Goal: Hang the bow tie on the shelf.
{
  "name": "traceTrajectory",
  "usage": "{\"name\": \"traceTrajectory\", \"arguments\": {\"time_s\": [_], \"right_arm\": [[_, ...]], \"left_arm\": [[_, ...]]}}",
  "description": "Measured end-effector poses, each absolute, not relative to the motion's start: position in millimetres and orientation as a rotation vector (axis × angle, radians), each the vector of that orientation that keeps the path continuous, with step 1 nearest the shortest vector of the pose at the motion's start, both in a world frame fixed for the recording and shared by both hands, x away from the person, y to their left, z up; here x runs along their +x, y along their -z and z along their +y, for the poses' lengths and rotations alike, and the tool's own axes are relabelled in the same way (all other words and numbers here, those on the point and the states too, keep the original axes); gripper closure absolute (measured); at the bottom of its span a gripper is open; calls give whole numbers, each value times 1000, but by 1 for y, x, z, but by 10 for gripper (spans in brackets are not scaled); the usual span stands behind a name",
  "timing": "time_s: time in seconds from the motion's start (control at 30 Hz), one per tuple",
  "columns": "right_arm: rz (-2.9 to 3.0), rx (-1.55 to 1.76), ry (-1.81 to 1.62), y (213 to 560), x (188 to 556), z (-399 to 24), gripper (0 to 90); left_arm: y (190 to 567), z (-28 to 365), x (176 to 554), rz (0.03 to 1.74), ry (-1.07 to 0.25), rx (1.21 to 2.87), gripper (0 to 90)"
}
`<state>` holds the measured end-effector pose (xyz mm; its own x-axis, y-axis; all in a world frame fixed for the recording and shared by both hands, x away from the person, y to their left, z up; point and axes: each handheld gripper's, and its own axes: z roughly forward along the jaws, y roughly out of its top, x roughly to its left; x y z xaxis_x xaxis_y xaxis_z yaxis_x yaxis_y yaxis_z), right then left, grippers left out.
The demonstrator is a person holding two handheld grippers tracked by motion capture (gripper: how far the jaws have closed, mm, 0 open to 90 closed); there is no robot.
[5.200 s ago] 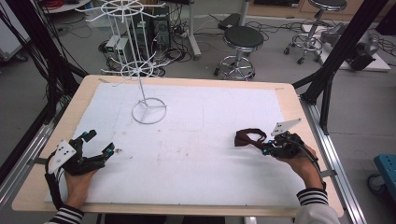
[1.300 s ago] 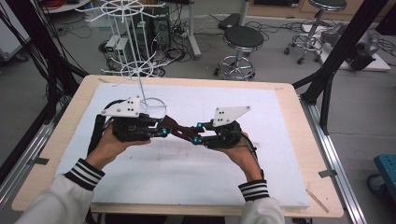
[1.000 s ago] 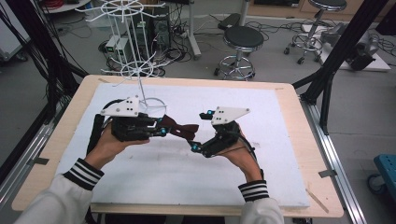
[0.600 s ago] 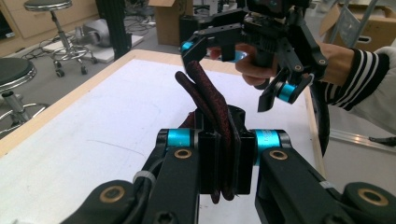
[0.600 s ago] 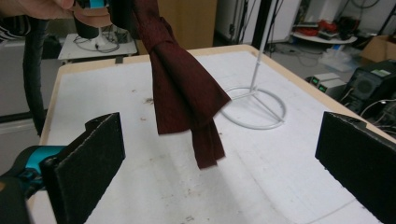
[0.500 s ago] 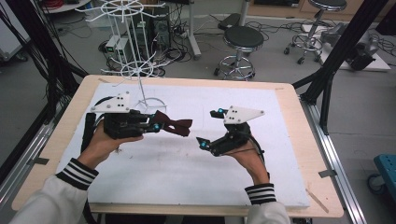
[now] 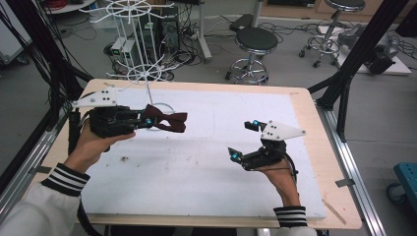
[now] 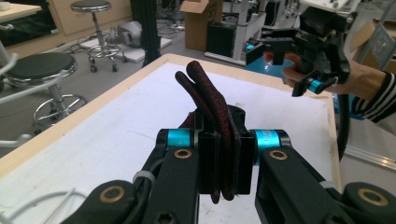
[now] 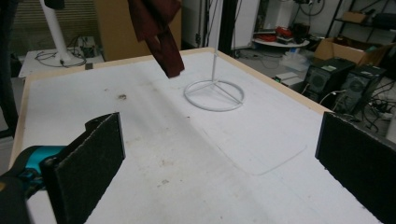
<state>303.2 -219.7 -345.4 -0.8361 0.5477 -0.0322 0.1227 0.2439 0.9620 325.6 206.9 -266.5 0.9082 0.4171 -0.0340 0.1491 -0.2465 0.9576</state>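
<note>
Bow tie held aloft, left side of bench
Left gripper [image 7: 147, 122] pinches the dark red bow tie [image 7: 167, 120] above the white mat [image 7: 206, 162], near the wire stand's ring base [image 9: 214, 95]; right gripper [image 7: 244, 141] jaws spread wide, holding nothing, toward bench's right edge

bow tie [image 7: 166, 120]: dark maroon, with a fine reddish speckle on the fabric in the left gripper view
left gripper [image 8: 219, 161]: black jaws and body, bright blue collars, brass-coloured pivots, pale grey top plate
right gripper [image 7: 244, 140]: black, blue accents, pale grey top plate
table [image 7: 305, 98]: light wood rim, white mat with small brown stains toward its left edge
wire stand [image 7: 142, 54]: white
sleeves [image 7: 65, 180]: black and white stripes at the cuffs
stool [image 7: 254, 39]: black seat, chrome legs
</note>
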Motion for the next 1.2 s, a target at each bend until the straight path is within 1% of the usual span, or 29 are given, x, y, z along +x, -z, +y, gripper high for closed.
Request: {"name": "traceTrajectory", "arguments": {"time_s": [0.4,0.8,1.2], "right_arm": [[2073,643,-1605,344,287,-242,7],[1953,731,-1647,373,270,-267,8],[1821,787,-1674,398,258,-277,7]], "left_arm": [[254,224,339,503,-319,1813,842],[245,229,363,568,-360,1809,842],[233,228,383,630,-393,1881,842]]}}
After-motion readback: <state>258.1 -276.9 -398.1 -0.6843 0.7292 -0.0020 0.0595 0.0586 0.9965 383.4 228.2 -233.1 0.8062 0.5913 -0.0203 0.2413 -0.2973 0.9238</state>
